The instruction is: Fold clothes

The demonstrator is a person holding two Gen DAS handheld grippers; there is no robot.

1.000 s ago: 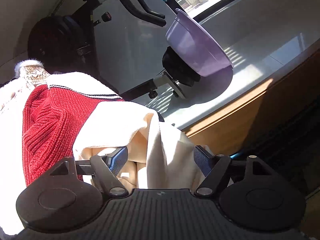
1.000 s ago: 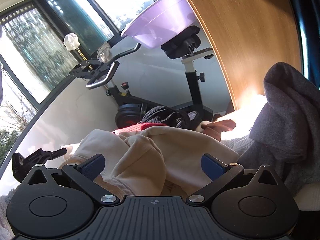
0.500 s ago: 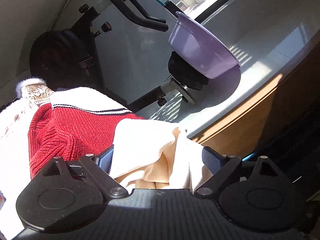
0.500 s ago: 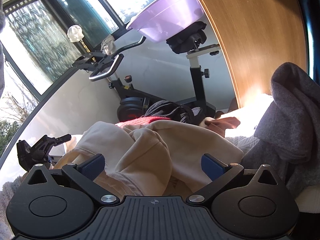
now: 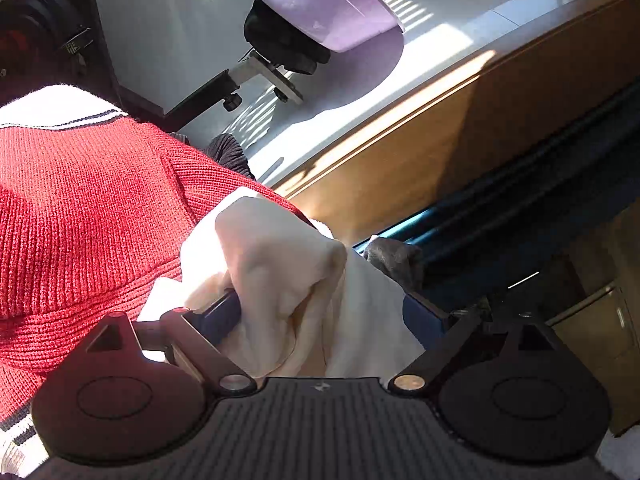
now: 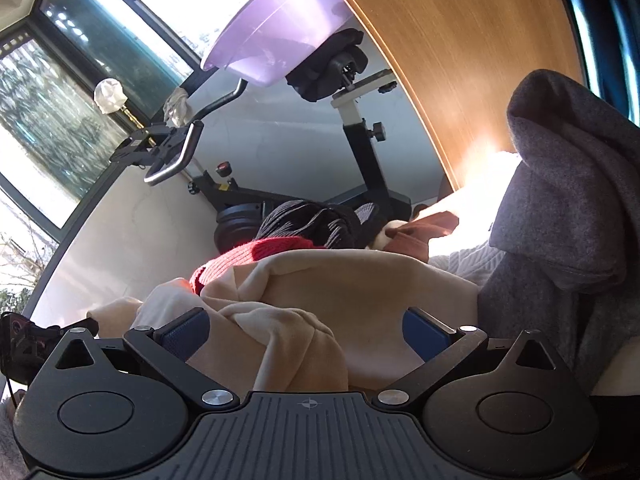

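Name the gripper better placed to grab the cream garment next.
Probably left. The left gripper has a bunched fold of the cream garment between its opening jaws; the right gripper faces flatter cloth.

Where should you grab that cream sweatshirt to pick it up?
Probably the raised bunched fold of the cream sweatshirt, coming from the near side. It humps up between the opening jaws of the left hand-held gripper, clear of the red sweater beside it.

Red sweater (image 5: 92, 216) coarse ribbed knit; cream garment (image 6: 360, 292) soft matt fleece; purple basin (image 6: 276, 36) glossy plastic.
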